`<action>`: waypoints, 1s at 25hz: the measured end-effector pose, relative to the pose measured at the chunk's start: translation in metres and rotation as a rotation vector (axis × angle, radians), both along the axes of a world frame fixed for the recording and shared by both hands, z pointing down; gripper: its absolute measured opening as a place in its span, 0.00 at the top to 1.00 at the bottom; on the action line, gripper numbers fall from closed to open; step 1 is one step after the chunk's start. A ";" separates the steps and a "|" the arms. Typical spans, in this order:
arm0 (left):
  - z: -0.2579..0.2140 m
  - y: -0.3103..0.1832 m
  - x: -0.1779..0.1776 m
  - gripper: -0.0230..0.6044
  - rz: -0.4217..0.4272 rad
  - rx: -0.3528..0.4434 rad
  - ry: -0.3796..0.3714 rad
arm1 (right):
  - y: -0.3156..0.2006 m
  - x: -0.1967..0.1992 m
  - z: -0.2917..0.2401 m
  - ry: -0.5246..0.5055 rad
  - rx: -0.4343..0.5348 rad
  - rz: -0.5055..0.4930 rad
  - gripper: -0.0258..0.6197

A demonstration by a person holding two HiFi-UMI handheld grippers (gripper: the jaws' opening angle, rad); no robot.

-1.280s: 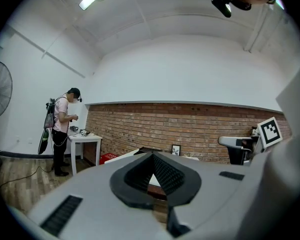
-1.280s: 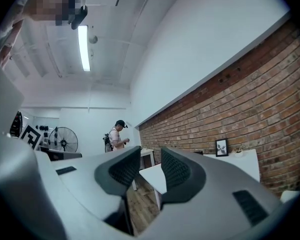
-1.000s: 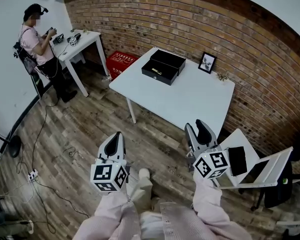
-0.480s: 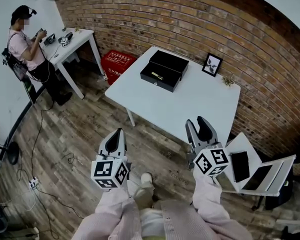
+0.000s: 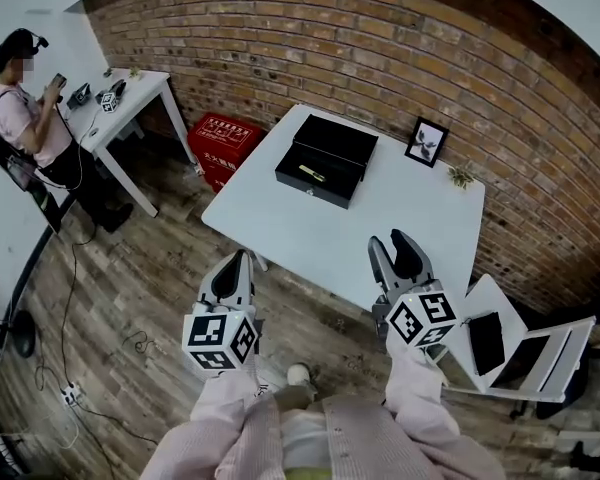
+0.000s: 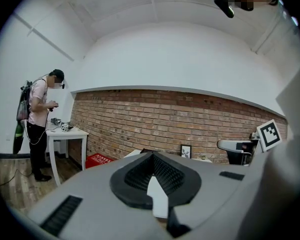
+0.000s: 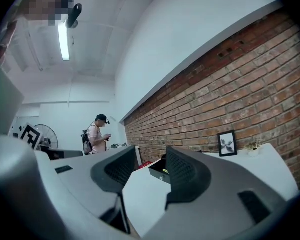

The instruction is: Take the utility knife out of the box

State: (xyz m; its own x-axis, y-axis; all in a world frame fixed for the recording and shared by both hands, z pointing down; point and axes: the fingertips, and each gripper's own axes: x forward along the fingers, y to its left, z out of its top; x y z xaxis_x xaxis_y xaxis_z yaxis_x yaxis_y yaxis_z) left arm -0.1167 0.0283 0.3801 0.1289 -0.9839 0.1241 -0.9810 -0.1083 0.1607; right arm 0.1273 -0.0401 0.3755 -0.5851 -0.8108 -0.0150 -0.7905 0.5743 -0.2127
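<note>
A white table [image 5: 400, 218] stands against a brick wall [image 5: 310, 28]. At its far edge are a small framed picture [image 5: 426, 141] and, just beside it, a tiny potted plant [image 5: 461, 177]. A red crate [image 5: 223, 136] sits on the wooden floor [image 5: 130, 298] by the table's left corner. Further left, a person [image 5: 25, 118] stands at a second white table [image 5: 140, 93]. To the right is a white chair [image 5: 500, 303] with dark flat things on it. Only bare table top lies between the grippers and the box.

The black box [image 5: 325, 158] rests on the far left part of the table, its lid laid open behind the base. The utility knife [image 5: 311, 173] lies inside the base and shows only as a small yellowish bar; it is too small for detail.

The left gripper [image 5: 236, 263] hangs off the table's near edge with its jaws together at the tips and nothing in them. The right gripper [image 5: 392, 258] is at the near edge, well apart from the box. Its jaws have just been opening and stand wide, with nothing between them; the box shows far off through the gap.
</note>
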 end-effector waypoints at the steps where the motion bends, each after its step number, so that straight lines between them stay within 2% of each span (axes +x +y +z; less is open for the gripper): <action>1: 0.000 -0.008 -0.002 0.98 0.006 0.001 -0.001 | -0.007 -0.003 0.001 -0.001 -0.004 0.003 0.69; 7: 0.002 -0.042 -0.010 0.98 0.036 0.000 -0.004 | -0.038 -0.017 0.006 0.012 -0.016 0.009 0.69; 17: 0.017 -0.069 -0.022 0.98 0.046 -0.032 0.012 | -0.066 -0.034 0.024 0.027 -0.065 -0.005 0.69; 25: 0.028 -0.110 -0.033 0.98 0.043 -0.058 0.018 | -0.111 -0.036 0.027 0.022 -0.048 0.021 0.69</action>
State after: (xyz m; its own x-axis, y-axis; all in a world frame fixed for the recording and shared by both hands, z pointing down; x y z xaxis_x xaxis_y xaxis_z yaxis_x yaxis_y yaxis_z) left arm -0.1501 -0.0816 0.4086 0.1741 -0.9685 0.1779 -0.9725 -0.1406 0.1859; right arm 0.0913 -0.1513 0.4025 -0.5673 -0.8227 0.0369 -0.8074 0.5468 -0.2216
